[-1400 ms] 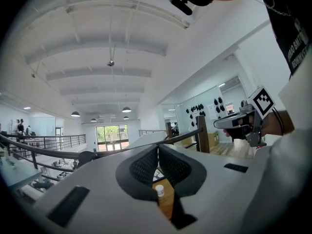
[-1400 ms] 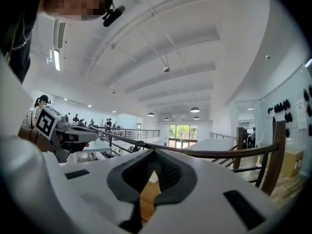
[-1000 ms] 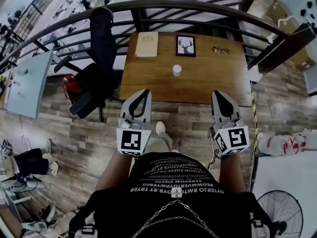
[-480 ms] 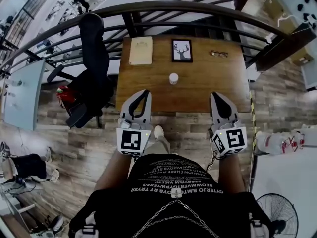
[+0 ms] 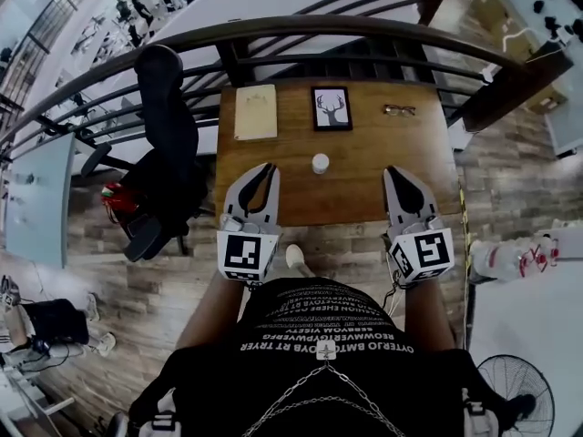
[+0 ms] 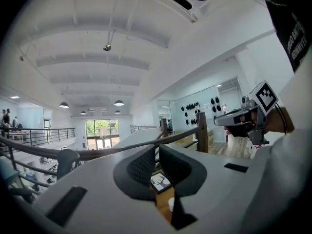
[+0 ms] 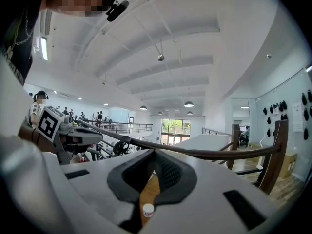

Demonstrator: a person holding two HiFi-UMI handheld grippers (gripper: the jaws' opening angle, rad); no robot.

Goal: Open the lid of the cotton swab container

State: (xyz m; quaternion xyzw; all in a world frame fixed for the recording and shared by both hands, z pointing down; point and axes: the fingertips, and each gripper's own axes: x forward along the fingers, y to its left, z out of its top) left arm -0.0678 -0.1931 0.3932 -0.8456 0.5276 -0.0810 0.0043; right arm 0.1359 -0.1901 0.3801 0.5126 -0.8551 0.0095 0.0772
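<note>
Head view shows left claw (image 5: 266, 166) and right claw (image 5: 394, 169) clenched empty; tiny cotton swab container (image 5: 320, 163) seems lidded.

Swab container (image 5: 320, 163) ctr of table (image 5: 373, 194), picture (image 5: 331, 107) behind, notebook (image 5: 255, 112) L, glasses (image 5: 399, 110) R.

In they come! The left gripper (image 5: 265, 167) and right gripper (image 5: 394, 171) have pushed further out over the tabletop (image 5: 364, 185). The cotton swab container (image 5: 320, 163), well beyond their tips a second ago, now stands level with them, midway between the two.
</note>
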